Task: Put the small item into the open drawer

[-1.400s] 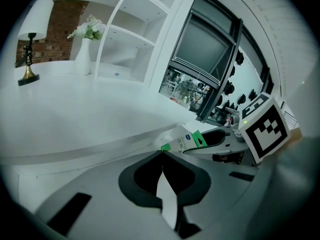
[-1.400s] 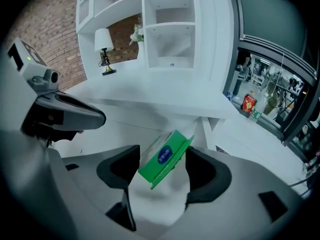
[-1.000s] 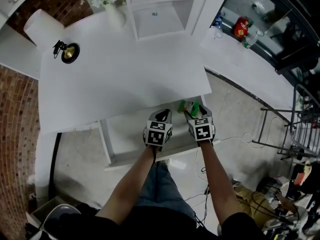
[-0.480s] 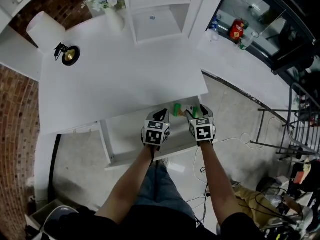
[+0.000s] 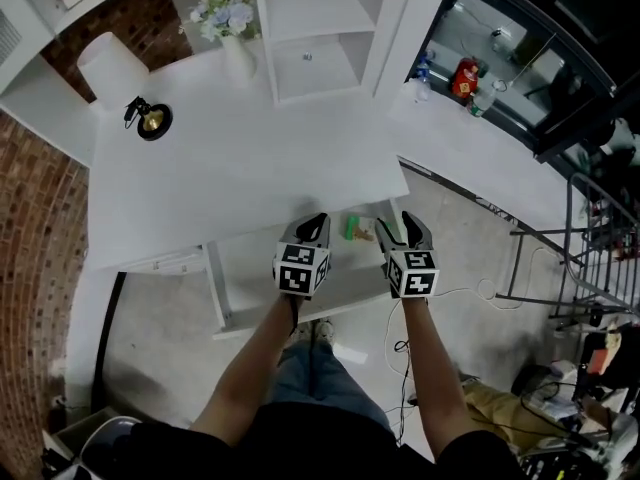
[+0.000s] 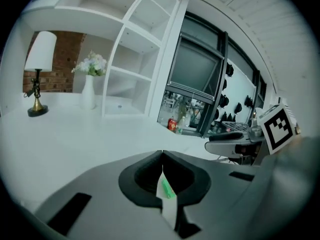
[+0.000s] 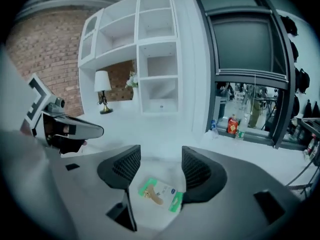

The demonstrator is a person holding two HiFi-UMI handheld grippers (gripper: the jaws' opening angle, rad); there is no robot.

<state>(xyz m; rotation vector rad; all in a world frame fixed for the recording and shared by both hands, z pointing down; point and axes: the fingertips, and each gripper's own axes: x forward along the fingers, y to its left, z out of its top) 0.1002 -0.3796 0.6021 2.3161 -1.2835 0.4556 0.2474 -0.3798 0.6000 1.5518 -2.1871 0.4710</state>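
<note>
The small item, a flat white packet with green ends [image 5: 358,229], lies on the floor of the open white drawer [image 5: 250,268] under the desk front. My right gripper [image 5: 400,226] hovers just right of it. In the right gripper view the packet [image 7: 160,194] shows below the right gripper [image 7: 161,164], apart from both pads. Those jaws stand wide and are closing, with nothing pressed between them. My left gripper [image 5: 314,223] hovers over the drawer left of the packet. In the left gripper view the left gripper [image 6: 162,156] is shut, its tips meeting on nothing.
The white desk top [image 5: 240,168] lies beyond the drawer, with a small brass lamp [image 5: 150,120] at its left and a vase of flowers [image 5: 232,23] at the back. A white shelf unit [image 5: 310,28] stands behind. Bottles [image 5: 465,76] sit on the right ledge.
The packet has left my right gripper's tips and now lies in the drawer. Both grippers have drawn slightly apart and back from it.
</note>
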